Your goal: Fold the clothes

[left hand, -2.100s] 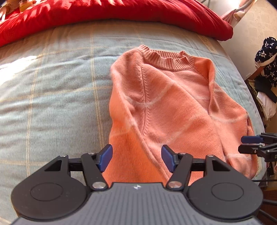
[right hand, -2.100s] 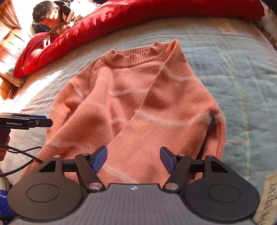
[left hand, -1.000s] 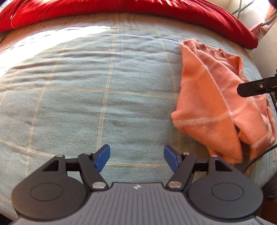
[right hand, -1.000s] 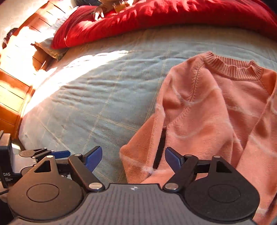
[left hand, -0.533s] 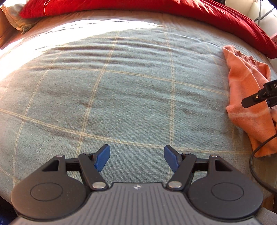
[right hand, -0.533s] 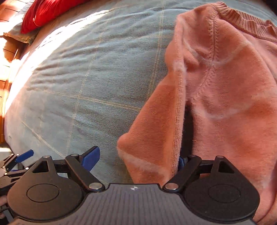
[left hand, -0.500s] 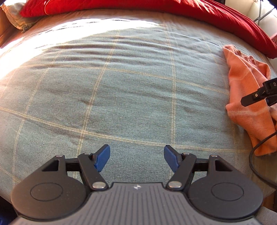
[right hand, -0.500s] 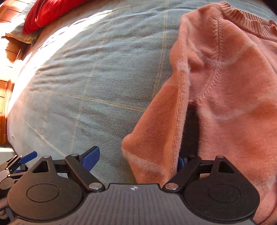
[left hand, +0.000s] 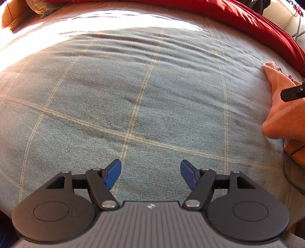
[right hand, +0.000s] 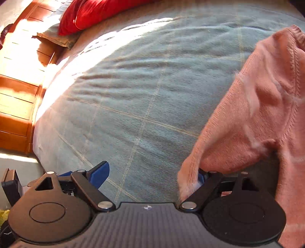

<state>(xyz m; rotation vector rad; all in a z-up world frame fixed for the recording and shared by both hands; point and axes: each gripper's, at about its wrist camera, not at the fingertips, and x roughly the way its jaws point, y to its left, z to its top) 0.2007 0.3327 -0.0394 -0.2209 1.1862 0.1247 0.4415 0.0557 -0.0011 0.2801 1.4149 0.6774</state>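
The orange-pink knitted sweater (right hand: 257, 114) lies on the blue-green checked bedspread (right hand: 143, 95), filling the right side of the right wrist view. My right gripper (right hand: 150, 176) is low at the sweater's near left corner with its jaws wide. That corner's edge hangs over the right finger and hides its pad; the left pad (right hand: 99, 174) stands well clear of the cloth. My left gripper (left hand: 150, 171) is open over bare bedspread (left hand: 143, 85), nothing between its fingers. In its view the sweater (left hand: 280, 106) shows only at the far right edge, under a black finger of the other gripper.
A red quilt (left hand: 247, 17) runs along the far side of the bed, with a pillow (right hand: 57, 38) beside it. Sunlit wooden furniture (right hand: 15, 91) stands past the bed's left edge. A black cable (left hand: 289, 171) hangs at the right.
The left gripper has moved left over the bedspread, leaving the sweater at its view's right edge. The right gripper has come down to the sweater's corner and its jaws have widened.
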